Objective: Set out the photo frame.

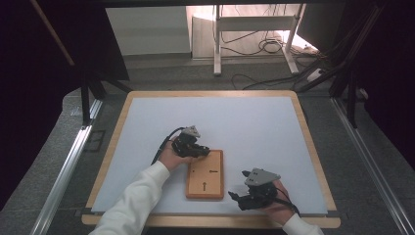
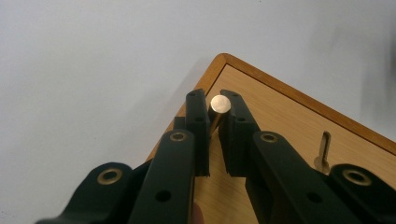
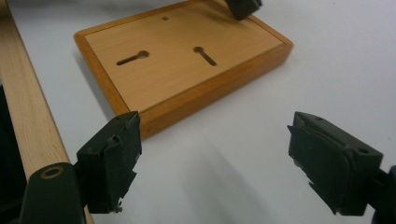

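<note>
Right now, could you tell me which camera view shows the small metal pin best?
The left gripper view: the metal pin sits close up, clamped between the left gripper jaws over the wooden board corner. In the high view that gripper covers it.

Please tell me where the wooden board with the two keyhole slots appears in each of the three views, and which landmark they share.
High view: the wooden board lies low and centre on the white table top, between both grippers.
Left gripper view: one corner of it, right of centre, behind the left gripper, shut on a small metal pin.
Right gripper view: upper centre, beyond the open right gripper.
Shared landmark: a keyhole slot.
</note>
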`<state>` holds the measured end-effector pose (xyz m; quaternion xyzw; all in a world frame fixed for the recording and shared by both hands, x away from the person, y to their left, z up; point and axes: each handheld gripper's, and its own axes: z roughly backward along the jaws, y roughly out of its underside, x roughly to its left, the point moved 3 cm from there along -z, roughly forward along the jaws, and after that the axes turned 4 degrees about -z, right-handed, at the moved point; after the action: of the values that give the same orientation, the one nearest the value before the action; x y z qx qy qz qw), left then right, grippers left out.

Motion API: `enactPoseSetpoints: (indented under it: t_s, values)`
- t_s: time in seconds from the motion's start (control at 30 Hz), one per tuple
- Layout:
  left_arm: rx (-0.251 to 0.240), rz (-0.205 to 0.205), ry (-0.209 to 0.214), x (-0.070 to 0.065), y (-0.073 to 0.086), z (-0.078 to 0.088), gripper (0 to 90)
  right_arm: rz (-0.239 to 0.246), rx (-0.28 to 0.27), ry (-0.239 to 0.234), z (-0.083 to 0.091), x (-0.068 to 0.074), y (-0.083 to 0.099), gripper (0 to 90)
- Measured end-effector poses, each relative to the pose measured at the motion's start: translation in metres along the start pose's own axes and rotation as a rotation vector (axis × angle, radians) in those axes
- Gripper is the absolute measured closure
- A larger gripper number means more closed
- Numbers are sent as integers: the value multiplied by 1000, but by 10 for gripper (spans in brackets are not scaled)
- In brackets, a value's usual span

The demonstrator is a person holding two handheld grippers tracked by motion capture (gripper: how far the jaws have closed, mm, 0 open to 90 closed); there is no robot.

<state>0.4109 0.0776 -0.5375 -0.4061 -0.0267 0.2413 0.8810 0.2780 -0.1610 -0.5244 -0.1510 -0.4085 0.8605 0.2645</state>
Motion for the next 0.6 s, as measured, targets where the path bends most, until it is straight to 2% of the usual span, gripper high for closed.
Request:
enactPoseSetpoints:
  t_s: [0.2, 0.6]
  values:
    - [4, 30, 46, 6, -1, 0, 822, 77, 35, -13, -14, 18, -8, 162]
    - [20, 64, 83, 11, -3, 0, 824, 207, 70, 35, -42, 44, -20, 106]
